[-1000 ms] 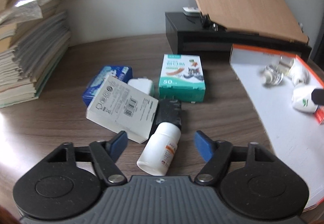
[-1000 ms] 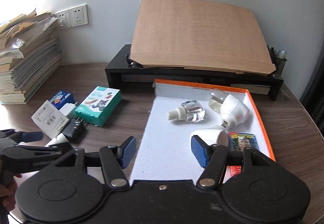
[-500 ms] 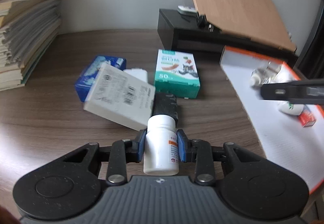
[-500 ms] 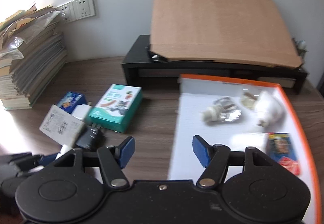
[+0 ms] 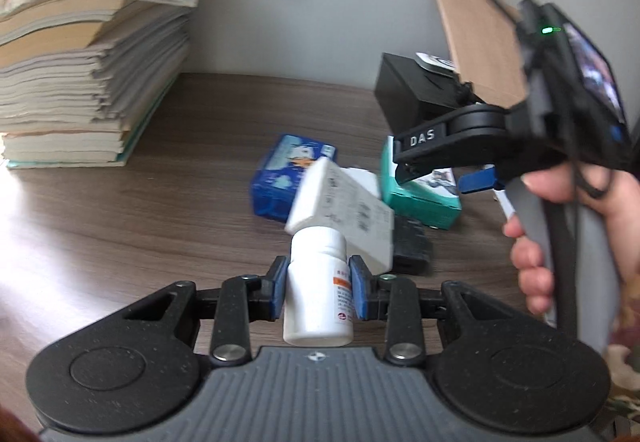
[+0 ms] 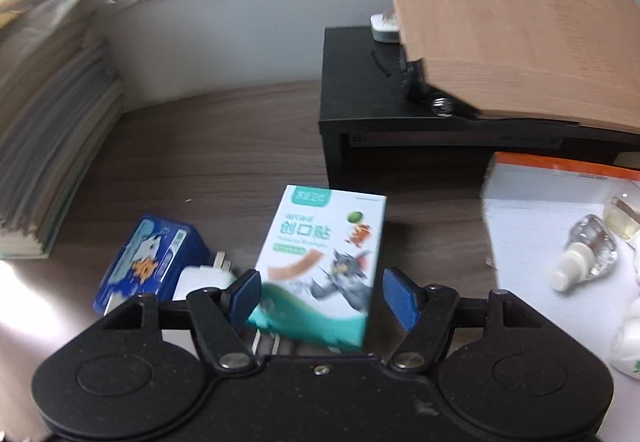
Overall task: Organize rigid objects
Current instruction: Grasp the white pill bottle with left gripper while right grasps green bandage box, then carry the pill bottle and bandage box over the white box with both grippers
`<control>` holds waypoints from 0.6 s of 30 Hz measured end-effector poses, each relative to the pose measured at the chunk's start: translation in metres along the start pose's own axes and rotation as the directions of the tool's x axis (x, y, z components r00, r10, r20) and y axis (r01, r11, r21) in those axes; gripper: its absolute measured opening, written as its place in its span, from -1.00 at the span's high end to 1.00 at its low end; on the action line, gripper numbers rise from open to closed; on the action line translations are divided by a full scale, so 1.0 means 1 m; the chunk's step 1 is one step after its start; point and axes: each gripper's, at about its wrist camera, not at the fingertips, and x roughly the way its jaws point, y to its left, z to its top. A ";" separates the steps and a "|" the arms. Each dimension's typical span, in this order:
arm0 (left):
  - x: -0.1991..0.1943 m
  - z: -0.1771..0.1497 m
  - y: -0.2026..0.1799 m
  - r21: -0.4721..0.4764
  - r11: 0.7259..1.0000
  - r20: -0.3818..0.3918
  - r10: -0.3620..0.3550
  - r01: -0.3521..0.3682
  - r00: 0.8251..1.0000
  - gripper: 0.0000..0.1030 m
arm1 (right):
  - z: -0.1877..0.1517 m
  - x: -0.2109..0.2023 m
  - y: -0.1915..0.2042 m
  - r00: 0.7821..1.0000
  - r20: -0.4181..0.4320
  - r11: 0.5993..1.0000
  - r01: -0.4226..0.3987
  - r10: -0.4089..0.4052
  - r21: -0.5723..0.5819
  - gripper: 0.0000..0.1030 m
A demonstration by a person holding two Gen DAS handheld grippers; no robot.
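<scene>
Swinging across from the tray, the right gripper [image 6: 320,296] now hovers over the teal bandage box [image 6: 320,266], its jaws just widened and standing either side of the box without pressing it. Meanwhile the left gripper [image 5: 318,292] has clamped onto the white pill bottle [image 5: 318,282], pads tight on both sides, bottle at the near edge of the cluster on the table [image 5: 140,222]. Inside the orange-rimmed tray [image 6: 560,166]: 1 clear faceted bottle [image 6: 588,254] on its side, plus other items cut off at the edge. On the table, 3 boxes: teal, blue [image 6: 148,254], white [image 5: 344,210]. Also 1 black adapter [image 5: 410,246] and 1 white plug [image 6: 200,278].
</scene>
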 end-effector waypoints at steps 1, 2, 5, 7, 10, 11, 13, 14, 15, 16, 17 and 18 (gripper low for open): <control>0.000 0.000 0.004 -0.009 1.000 0.001 0.005 -0.005 1.000 0.36 | 0.003 0.004 0.003 1.000 0.001 1.000 0.005 -0.005 0.002 -0.69; 0.000 0.001 0.006 -0.016 1.000 0.001 0.008 -0.008 1.000 0.36 | 0.005 0.010 0.007 1.000 -0.011 1.000 0.029 -0.029 0.002 -0.72; 0.000 0.001 0.012 -0.027 0.999 0.006 0.021 -0.021 1.000 0.36 | 0.008 0.028 0.009 0.996 -0.068 0.998 0.066 -0.065 0.014 -0.73; 0.000 0.003 0.015 -0.033 0.999 0.009 0.026 -0.026 1.000 0.36 | 0.007 0.032 0.007 0.995 -0.070 0.997 0.070 -0.068 0.020 -0.70; 0.000 0.005 0.016 -0.040 0.999 0.014 0.030 -0.029 0.999 0.36 | 0.003 0.024 0.006 0.997 -0.029 0.997 0.078 -0.078 -0.005 -0.63; 0.000 0.006 0.016 -0.043 0.999 0.015 0.030 -0.029 0.999 0.36 | 0.001 0.018 0.004 0.997 -0.013 0.997 0.071 -0.071 -0.014 -0.63; -0.002 0.007 0.013 -0.046 0.999 0.018 0.030 -0.029 0.999 0.36 | -0.002 0.006 0.002 0.999 0.006 0.998 0.047 -0.047 -0.031 -0.62; -0.003 0.007 0.011 -0.048 0.998 0.021 0.030 -0.029 0.999 0.36 | -0.005 -0.002 0.001 0.999 0.019 0.998 0.034 -0.034 -0.043 -0.63; -0.003 0.008 0.008 -0.047 0.998 0.025 0.030 -0.028 0.999 0.36 | -0.009 -0.012 0.000 0.999 0.038 0.997 0.033 -0.031 -0.063 -0.62; -0.003 0.009 0.004 -0.044 0.999 0.030 0.030 -0.028 0.999 0.36 | -0.012 -0.021 -0.002 0.998 0.056 0.996 0.039 -0.034 -0.084 -0.62; -0.004 0.009 0.000 -0.043 0.999 0.032 0.030 -0.029 0.999 0.36 | -0.015 -0.031 -0.004 0.997 0.071 0.994 0.040 -0.033 -0.100 -0.62; -0.004 0.009 -0.004 -0.044 0.999 0.034 0.026 -0.024 0.999 0.36 | -0.019 -0.042 -0.007 0.996 0.086 0.993 0.038 -0.028 -0.116 -0.62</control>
